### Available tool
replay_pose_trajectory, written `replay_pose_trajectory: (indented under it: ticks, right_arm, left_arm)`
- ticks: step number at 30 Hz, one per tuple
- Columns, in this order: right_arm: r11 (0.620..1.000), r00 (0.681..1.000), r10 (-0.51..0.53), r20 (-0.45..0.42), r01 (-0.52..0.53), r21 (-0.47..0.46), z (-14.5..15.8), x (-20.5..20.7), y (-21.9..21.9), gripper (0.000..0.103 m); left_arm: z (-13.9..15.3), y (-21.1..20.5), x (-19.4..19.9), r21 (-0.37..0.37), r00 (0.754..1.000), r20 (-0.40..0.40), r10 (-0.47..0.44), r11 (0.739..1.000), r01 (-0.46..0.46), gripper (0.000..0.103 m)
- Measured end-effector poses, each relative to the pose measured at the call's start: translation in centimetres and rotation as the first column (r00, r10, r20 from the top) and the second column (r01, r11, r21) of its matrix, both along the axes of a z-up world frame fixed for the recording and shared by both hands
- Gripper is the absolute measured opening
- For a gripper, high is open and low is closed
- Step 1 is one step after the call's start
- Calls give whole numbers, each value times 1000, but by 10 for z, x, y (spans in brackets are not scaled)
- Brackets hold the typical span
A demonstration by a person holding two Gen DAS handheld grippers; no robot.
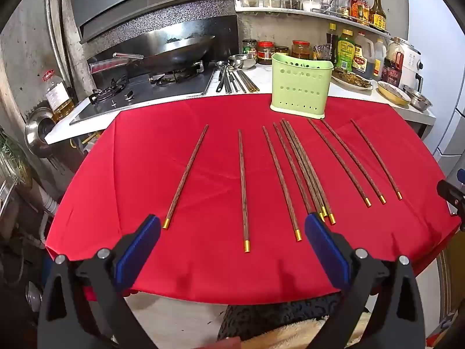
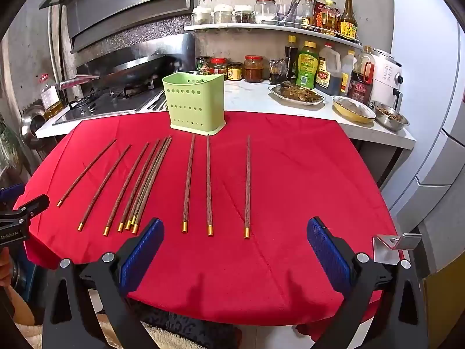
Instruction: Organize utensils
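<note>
Left wrist view, read from its left edge across: a stove (image 1: 151,87) with a wok (image 1: 177,51) sits at the upper left, and below it the red cloth (image 1: 203,261) fills the middle of the frame. On the cloth lie the wooden chopsticks (image 1: 243,189), gold-capped ends toward the camera: two singles at left of centre, a third just right of them, a tight bundle touching one another at centre, then three more fanned toward the right. The green holder (image 1: 300,87) stands upright at the far edge of the cloth, upper centre-right, apart from every stick. At the bottom, the left gripper (image 1: 232,232) has its blue pads spread wide with nothing between them, hanging over the near edge of the cloth. In the right wrist view the same row runs from middle left to centre, the holder (image 2: 194,101) at upper centre, and the right gripper (image 2: 235,235) is likewise spread wide and empty. Judging from this, no chopsticks have been moved; whether the holder already contains anything I cannot tell. Practically the whole job appears still ahead.
</note>
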State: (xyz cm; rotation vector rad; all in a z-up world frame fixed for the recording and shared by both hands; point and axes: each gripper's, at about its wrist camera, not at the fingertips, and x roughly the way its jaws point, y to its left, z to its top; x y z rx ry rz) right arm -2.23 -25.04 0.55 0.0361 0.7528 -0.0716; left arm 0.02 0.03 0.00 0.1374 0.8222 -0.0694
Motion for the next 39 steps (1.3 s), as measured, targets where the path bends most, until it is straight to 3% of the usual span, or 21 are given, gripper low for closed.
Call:
replay_pose_trajectory:
  ticks: [39]
  right_arm:
    - [1000,1000,-6,-3,6,7,-1,3,0,97]
  left_arm:
    - [3,5,6,4,1000,2,7,1000,-7,97]
